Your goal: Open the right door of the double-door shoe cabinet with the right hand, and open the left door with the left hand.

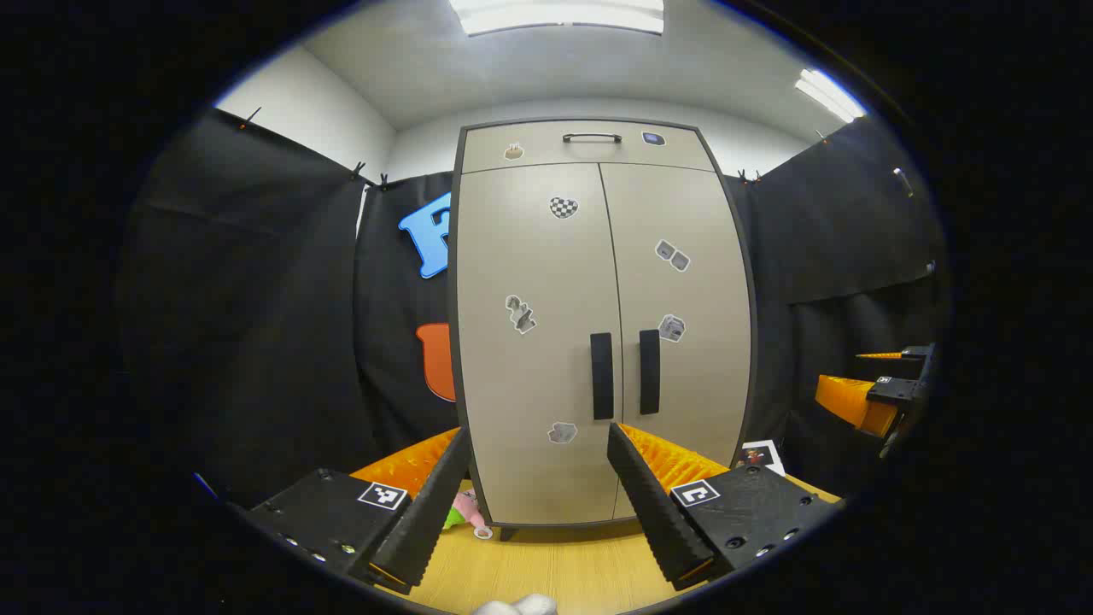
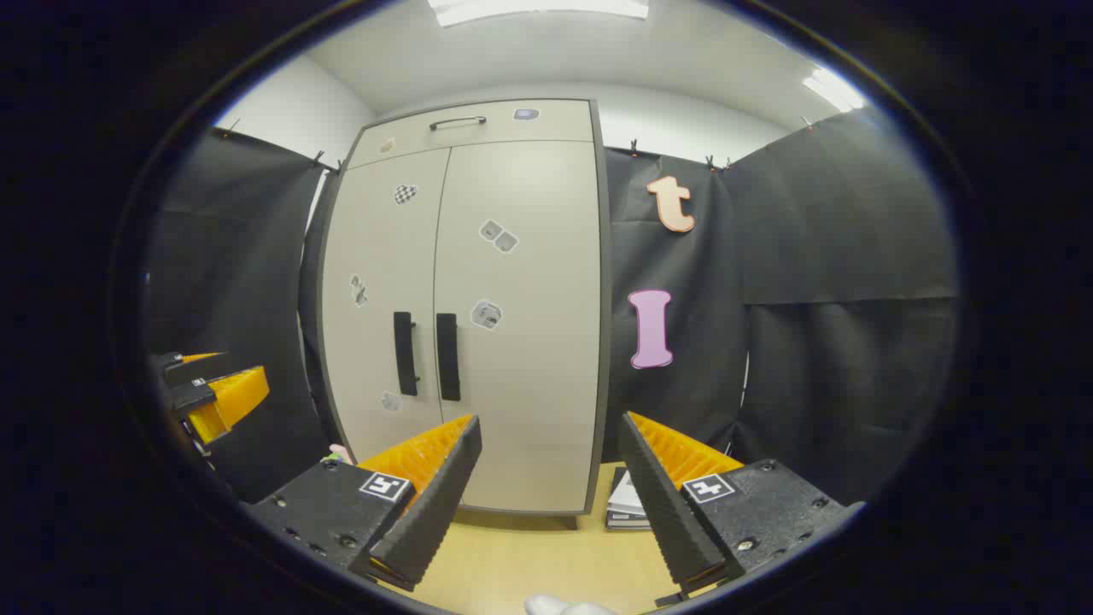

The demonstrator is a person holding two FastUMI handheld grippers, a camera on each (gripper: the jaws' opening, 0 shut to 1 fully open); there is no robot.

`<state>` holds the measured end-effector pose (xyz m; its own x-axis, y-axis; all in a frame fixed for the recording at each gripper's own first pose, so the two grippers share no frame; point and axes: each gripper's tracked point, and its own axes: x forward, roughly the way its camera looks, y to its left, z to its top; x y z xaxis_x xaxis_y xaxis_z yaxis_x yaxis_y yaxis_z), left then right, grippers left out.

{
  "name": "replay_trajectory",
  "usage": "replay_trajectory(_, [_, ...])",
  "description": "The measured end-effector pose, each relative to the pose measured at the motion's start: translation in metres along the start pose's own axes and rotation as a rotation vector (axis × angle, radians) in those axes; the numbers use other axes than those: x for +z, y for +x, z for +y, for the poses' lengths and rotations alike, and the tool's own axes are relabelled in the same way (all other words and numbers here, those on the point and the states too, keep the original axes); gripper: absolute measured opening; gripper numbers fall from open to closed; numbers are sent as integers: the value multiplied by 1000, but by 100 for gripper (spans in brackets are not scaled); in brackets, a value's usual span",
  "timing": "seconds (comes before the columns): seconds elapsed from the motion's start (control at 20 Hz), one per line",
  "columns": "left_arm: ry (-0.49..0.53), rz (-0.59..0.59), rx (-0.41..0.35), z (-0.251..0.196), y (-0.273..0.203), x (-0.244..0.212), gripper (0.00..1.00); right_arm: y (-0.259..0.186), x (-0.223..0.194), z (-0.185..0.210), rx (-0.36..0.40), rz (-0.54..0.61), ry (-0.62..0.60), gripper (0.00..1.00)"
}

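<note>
A beige double-door shoe cabinet (image 1: 598, 325) stands on a wooden table, both doors closed. Its left door handle (image 1: 602, 376) and right door handle (image 1: 650, 371) are black vertical bars side by side at the middle seam. My left gripper (image 1: 540, 440) is open, short of the cabinet, its fingers framing the lower left door. In the right gripper view the cabinet (image 2: 478, 307) sits left of centre, with the right door handle (image 2: 447, 356) and left door handle (image 2: 405, 353). My right gripper (image 2: 551, 427) is open and empty, aimed at the cabinet's lower right corner.
Stickers dot the doors, and a top drawer with a thin handle (image 1: 592, 137) sits above them. A pink and green toy (image 1: 464, 510) lies at the cabinet's left foot. Booklets (image 2: 626, 500) lie to its right. The other gripper (image 1: 879, 393) shows at the right edge.
</note>
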<state>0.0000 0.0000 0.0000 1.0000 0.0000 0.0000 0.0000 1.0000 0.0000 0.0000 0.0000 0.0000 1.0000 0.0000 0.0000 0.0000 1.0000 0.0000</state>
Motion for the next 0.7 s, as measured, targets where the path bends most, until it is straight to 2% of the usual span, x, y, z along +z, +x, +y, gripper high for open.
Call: replay_trajectory(0.7, [14,-6,7,10,-7,2,96,-2,0,2,-5,3,-13,100])
